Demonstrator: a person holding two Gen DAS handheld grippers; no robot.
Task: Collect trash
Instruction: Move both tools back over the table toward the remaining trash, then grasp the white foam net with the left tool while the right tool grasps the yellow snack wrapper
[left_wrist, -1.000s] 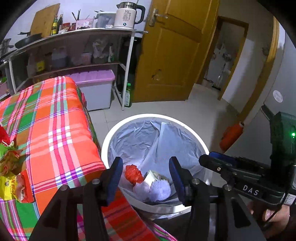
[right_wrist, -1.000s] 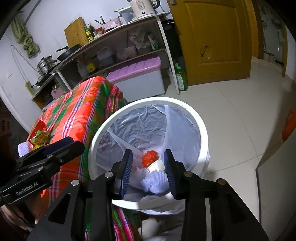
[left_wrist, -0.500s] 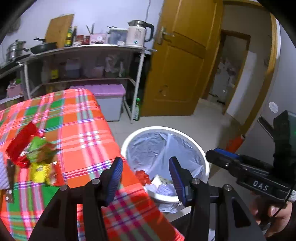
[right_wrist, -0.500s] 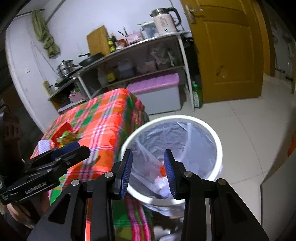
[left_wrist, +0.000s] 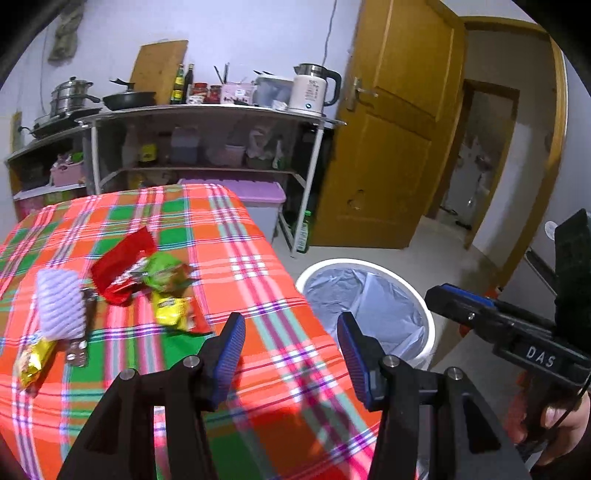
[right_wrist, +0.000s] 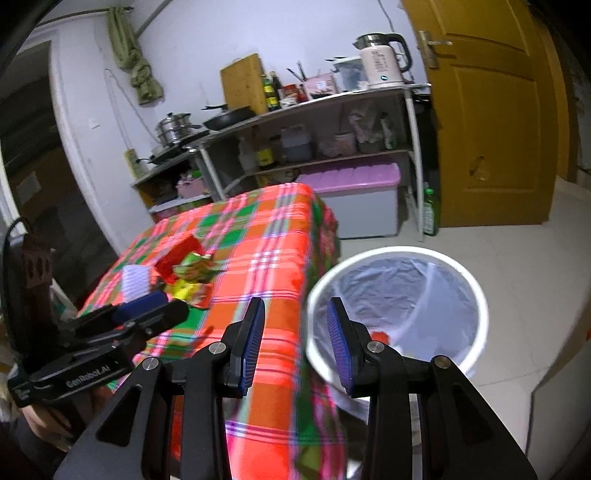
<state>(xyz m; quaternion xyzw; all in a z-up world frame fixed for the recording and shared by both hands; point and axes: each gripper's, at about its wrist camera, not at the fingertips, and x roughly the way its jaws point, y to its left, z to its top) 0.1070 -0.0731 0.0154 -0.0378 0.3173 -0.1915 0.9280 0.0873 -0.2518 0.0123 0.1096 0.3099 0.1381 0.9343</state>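
A white trash bin (left_wrist: 369, 306) with a grey liner stands on the floor right of the table; it also shows in the right wrist view (right_wrist: 399, 295), with red trash (right_wrist: 380, 336) inside. On the plaid tablecloth (left_wrist: 240, 258) lie a red wrapper (left_wrist: 122, 262), a green wrapper (left_wrist: 166, 271), a yellow packet (left_wrist: 171, 308), a white ribbed packet (left_wrist: 61, 308) and a yellow wrapper (left_wrist: 35, 360). My left gripper (left_wrist: 291, 345) is open and empty above the table's near edge. My right gripper (right_wrist: 295, 339) is open and empty between table and bin.
A metal shelf rack (left_wrist: 207, 122) with a kettle (left_wrist: 310, 88), pans and bottles stands behind the table. A purple-lidded storage box (left_wrist: 258, 203) sits under it. A wooden door (left_wrist: 395, 147) is at the right, with tiled floor beyond the bin.
Both grippers have pulled back and up from over the bin and turned left toward the table. The wrappers on the tablecloth have come into fuller view.
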